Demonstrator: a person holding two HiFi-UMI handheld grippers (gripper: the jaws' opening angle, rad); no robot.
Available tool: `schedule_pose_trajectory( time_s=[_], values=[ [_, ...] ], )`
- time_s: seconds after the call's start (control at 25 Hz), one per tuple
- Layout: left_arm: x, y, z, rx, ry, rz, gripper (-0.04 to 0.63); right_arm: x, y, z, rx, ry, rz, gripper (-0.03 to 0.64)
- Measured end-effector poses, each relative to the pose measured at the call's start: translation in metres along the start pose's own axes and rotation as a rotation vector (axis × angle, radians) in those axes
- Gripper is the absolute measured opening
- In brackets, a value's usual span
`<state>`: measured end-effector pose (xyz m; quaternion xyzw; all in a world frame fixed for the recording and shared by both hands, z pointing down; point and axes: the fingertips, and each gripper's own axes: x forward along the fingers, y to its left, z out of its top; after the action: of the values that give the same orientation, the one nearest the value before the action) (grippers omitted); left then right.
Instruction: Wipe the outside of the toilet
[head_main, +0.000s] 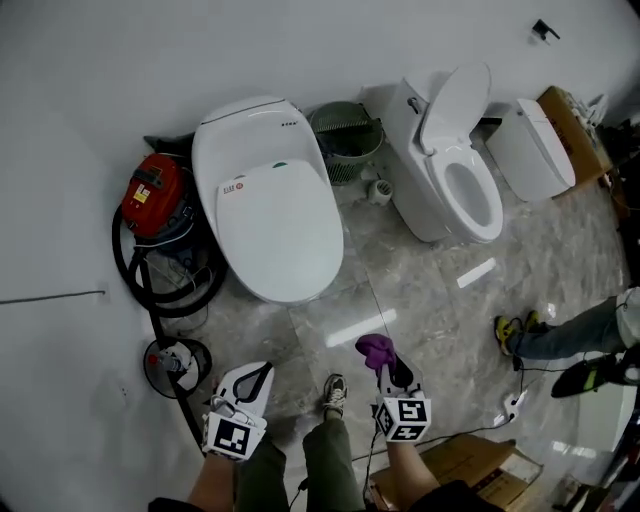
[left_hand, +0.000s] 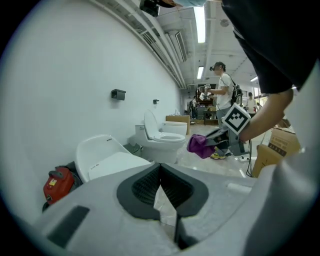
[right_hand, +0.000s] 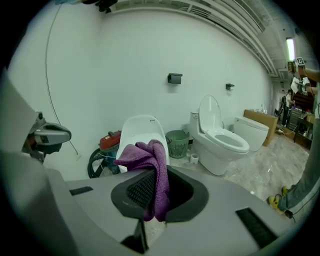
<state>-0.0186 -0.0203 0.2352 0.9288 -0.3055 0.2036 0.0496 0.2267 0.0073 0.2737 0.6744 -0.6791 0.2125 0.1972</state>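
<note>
Two white toilets stand against the wall: one with its lid down (head_main: 270, 200) on the left, one with its lid up (head_main: 455, 160) to its right. My right gripper (head_main: 385, 362) hovers over the floor in front of them, shut on a purple cloth (head_main: 375, 347). In the right gripper view the purple cloth (right_hand: 150, 155) hangs out of the jaws of the right gripper (right_hand: 157, 172), with the lid-down toilet (right_hand: 142, 130) behind it. My left gripper (head_main: 258, 375) is lower left, away from both toilets. The left gripper (left_hand: 160, 167) has its jaws together on nothing.
A red vacuum (head_main: 152, 195) with a black hose sits left of the lid-down toilet. A green basket (head_main: 345, 135) stands between the toilets. A third white fixture (head_main: 530, 150) and cardboard boxes (head_main: 480, 465) are at the right. Another person's legs (head_main: 560, 335) cross the floor there.
</note>
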Motion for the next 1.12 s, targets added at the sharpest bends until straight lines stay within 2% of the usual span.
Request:
schedule_pose_trajectory(
  time_s=[0.16,0.32,0.6,0.88,1.12],
  values=[
    [-0.032,0.001,0.059,0.019,-0.001,0.012,0.006,-0.053,0.003,0.046,-0.005,0.001,0.005,0.041],
    [-0.062,0.009,0.093,0.039,-0.012,0.038,0.006,-0.083,0.017,0.083,-0.017,-0.028,0.018,0.041],
    [-0.111,0.01,0.139,0.08,-0.051,0.043,0.006,-0.129,0.05,0.137,-0.05,-0.1,0.055,0.041],
    [-0.155,0.006,0.173,0.053,-0.047,0.014,0.006,-0.178,0.084,0.174,-0.068,-0.148,0.077,0.041],
    [-0.201,0.003,0.189,0.035,-0.075,0.013,0.006,-0.215,0.13,0.206,-0.092,-0.19,0.139,0.041]
  ],
)
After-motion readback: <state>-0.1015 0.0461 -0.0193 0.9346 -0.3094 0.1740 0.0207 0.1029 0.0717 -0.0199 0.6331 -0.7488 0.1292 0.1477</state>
